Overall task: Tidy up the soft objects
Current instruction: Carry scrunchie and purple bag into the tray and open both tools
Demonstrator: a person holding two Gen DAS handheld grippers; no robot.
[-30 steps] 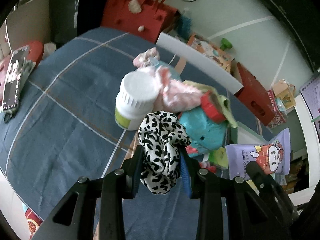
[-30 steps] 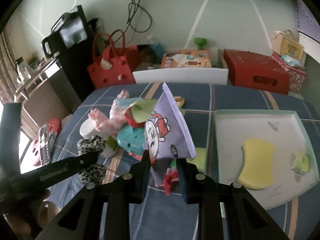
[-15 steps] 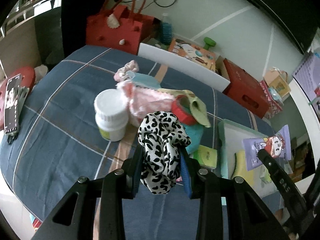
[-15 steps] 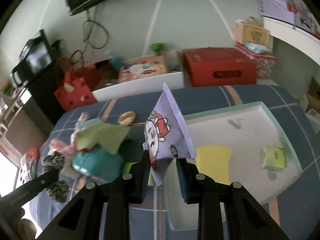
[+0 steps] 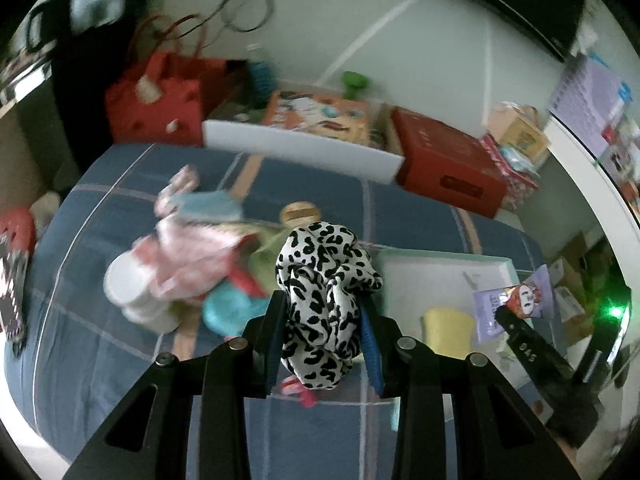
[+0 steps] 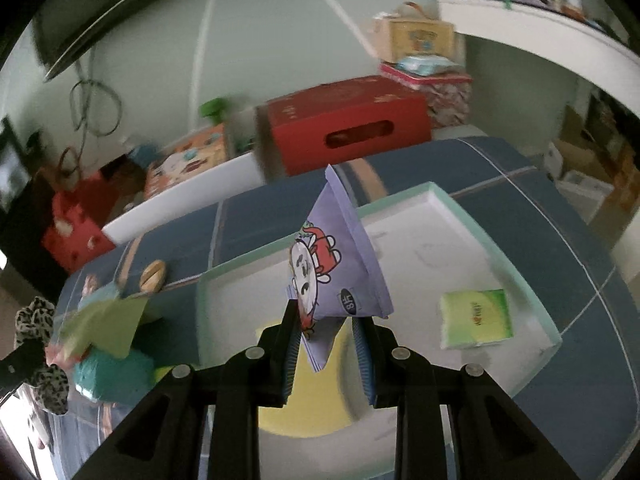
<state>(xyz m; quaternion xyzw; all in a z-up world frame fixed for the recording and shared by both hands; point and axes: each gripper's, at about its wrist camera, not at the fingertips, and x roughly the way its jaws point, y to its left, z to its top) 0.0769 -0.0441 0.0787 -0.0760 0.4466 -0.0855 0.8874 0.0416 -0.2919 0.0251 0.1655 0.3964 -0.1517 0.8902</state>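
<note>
My left gripper is shut on a black-and-white leopard scrunchie, held above the blue plaid bed near the pile of soft items. My right gripper is shut on a purple cartoon snack packet, held over the white tray with a mint rim. The tray holds a yellow sponge and a green tissue pack. In the left wrist view the tray, the sponge and the packet show at the right.
The pile holds a white jar, a pink cloth, a teal plush and a green item. A red box, a red bag and a white board stand behind the bed. A round biscuit-like item lies near the tray.
Both grippers have swung right toward the tray. The right gripper with the packet now hangs over the tray; the left still holds the scrunchie.
</note>
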